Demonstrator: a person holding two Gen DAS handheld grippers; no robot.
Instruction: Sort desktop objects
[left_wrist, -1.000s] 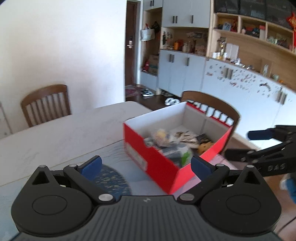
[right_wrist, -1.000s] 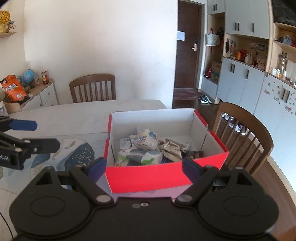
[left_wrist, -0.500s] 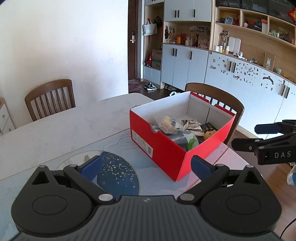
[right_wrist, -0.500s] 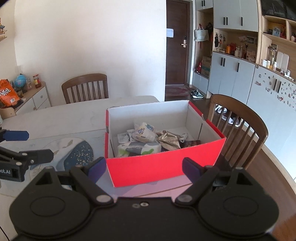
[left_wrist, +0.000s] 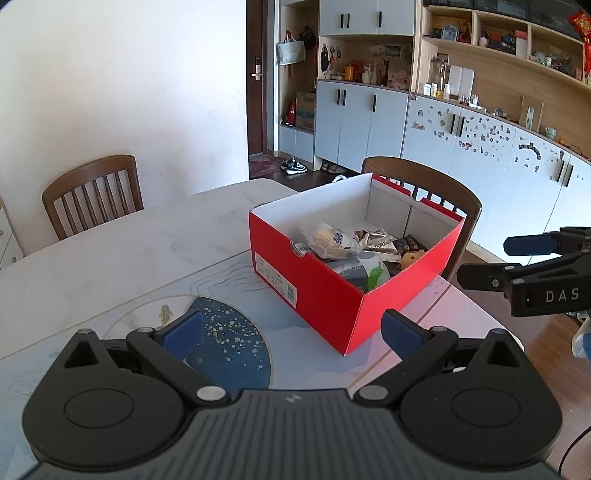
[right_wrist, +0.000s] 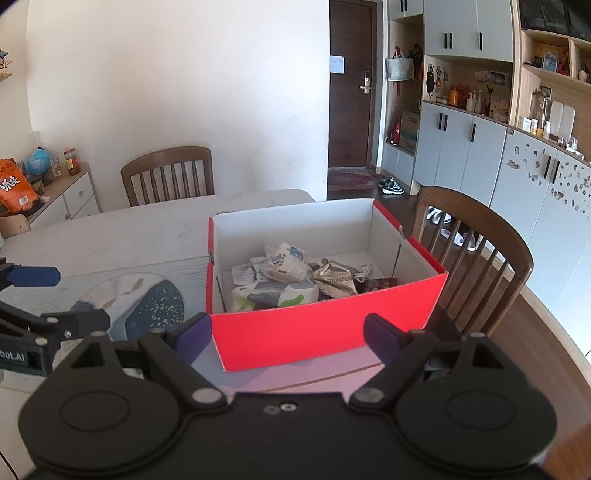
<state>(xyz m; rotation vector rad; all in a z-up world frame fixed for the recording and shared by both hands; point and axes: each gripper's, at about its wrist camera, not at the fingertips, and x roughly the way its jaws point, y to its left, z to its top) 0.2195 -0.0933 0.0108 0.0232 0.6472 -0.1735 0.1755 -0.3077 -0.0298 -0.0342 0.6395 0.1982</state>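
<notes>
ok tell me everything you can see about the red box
The red box is an open, lidless cardboard box, red outside and white inside, with a label on one end. It sits upright on the table, near the edge by a wooden chair. Snack packets are piled inside. Neither gripper touches it.

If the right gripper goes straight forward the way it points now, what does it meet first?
Most likely the near wall of the open red cardboard box, which stands directly ahead of the open right gripper and between its fingers' line. Depth is unclear, but nothing else seems to lie in between.
</notes>
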